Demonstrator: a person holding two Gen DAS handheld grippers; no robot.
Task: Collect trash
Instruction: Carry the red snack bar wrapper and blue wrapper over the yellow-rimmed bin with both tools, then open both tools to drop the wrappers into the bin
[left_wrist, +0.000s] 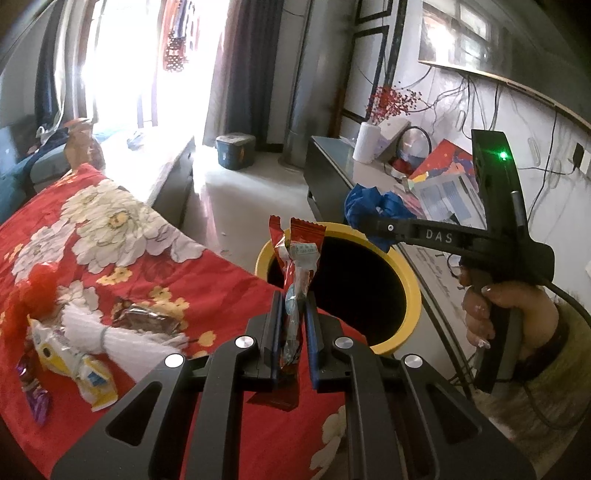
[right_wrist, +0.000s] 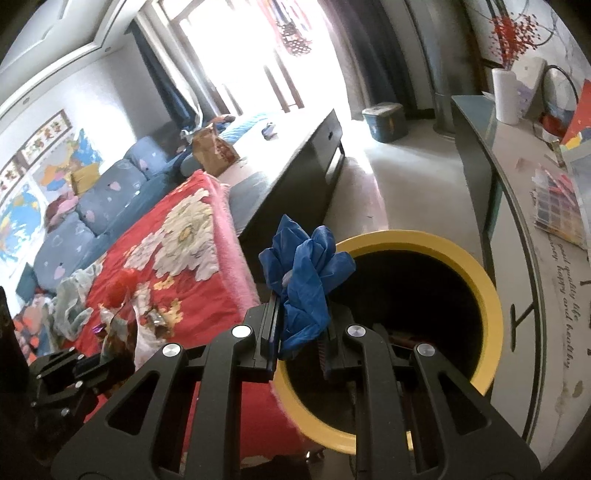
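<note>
My left gripper (left_wrist: 293, 314) is shut on a red snack wrapper (left_wrist: 297, 258) and holds it upright at the near rim of the yellow trash bin (left_wrist: 410, 291). My right gripper (right_wrist: 301, 325) is shut on a crumpled blue glove (right_wrist: 304, 266) above the bin's left rim (right_wrist: 480, 280); the glove also shows in the left wrist view (left_wrist: 373, 210). More trash lies on the red floral blanket (left_wrist: 110, 229): a brown foil wrapper (left_wrist: 147, 319), a white and yellow wrapper (left_wrist: 74, 362) and a purple wrapper (left_wrist: 35, 395).
A dark low table (right_wrist: 295, 166) stands beyond the blanket. A long TV cabinet (right_wrist: 524, 221) with a paper roll (right_wrist: 508, 94), papers and cables runs along the right wall. A blue sofa (right_wrist: 92, 206) is at the left. A small bin (left_wrist: 235, 150) stands on the floor.
</note>
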